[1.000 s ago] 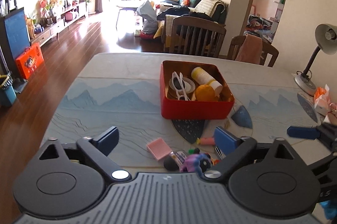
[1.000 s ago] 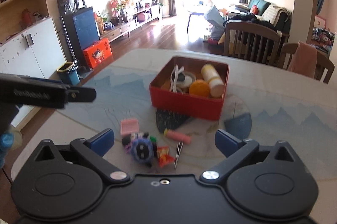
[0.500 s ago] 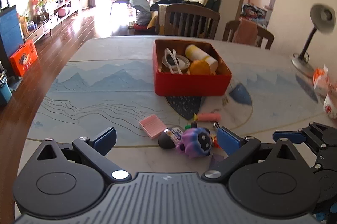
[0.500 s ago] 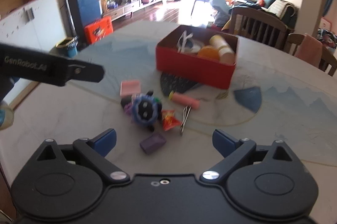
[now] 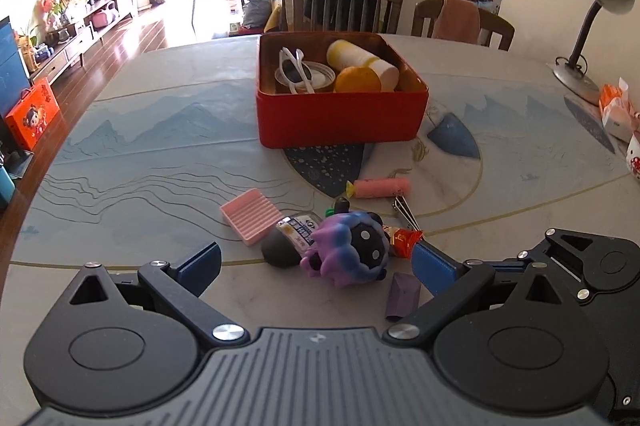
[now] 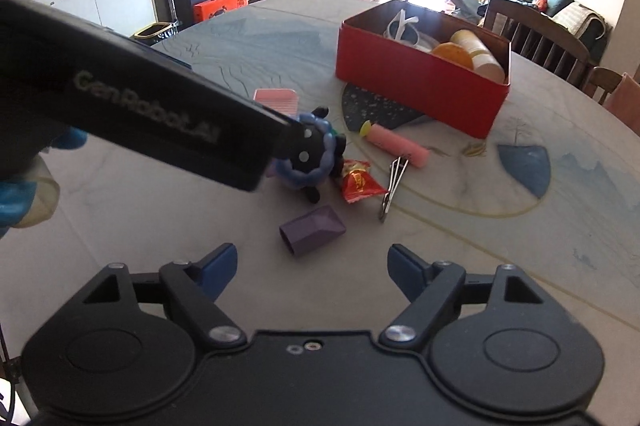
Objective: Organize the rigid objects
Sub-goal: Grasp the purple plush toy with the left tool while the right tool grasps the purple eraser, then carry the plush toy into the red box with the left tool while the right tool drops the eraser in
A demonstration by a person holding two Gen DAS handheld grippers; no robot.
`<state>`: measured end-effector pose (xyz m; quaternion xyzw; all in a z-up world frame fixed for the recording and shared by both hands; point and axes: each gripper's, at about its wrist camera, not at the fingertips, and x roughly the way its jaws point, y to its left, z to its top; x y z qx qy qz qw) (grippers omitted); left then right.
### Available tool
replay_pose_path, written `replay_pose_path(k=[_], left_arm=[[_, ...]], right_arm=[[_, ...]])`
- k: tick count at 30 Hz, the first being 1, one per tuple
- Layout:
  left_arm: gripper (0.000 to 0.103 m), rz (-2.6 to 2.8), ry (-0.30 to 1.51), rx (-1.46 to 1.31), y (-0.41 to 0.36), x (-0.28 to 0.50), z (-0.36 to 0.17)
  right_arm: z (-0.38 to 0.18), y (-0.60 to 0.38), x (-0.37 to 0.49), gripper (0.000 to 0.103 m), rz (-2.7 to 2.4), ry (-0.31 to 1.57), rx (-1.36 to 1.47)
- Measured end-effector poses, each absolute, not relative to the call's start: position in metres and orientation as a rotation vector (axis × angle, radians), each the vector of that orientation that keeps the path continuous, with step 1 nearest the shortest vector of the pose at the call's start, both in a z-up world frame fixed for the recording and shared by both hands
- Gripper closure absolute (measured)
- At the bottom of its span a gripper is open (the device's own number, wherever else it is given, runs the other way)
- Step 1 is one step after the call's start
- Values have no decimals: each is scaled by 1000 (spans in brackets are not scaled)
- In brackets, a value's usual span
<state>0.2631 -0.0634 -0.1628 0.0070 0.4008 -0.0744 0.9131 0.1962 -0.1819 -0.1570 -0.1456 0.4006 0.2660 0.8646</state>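
A red tin box (image 5: 340, 121) (image 6: 420, 93) holds white sunglasses, a yellow-white tube and an orange disc. In front of it lie a pink ridged tray (image 5: 251, 216), a purple-black plush toy (image 5: 352, 250) (image 6: 308, 157), a pink cylinder (image 5: 382, 187) (image 6: 396, 143), tweezers (image 6: 394, 185), a red wrapper (image 6: 358, 181) and a purple block (image 5: 402, 296) (image 6: 312, 230). My left gripper (image 5: 316, 266) is open, low around the plush toy. My right gripper (image 6: 310, 268) is open, just short of the purple block.
A desk lamp (image 5: 592, 25) and snack packets (image 5: 616, 109) stand at the table's right. Wooden chairs (image 5: 344, 1) line the far edge. The left gripper's body (image 6: 140, 113) crosses the right wrist view. The table's near edge is close to both grippers.
Both grippers have dropped lower and closer to the pile of small objects. The left one now brackets the plush toy; the right one has neared the purple block. Both stay open.
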Motion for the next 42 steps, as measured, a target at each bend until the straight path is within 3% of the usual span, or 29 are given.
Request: replay_pose_path(k=[10,24,42], left_arm=[[3,-201,828,76,-84,276,-181],[47,-206,864,77,-93,290,-189],[49,-144,900,-11,-64,280,-175]], right_arm=[[-165,-181,198,33,598,823,-307],[-160,-182,196,63,618,799,-317],[-128,-201,184,64,554,787,-272]])
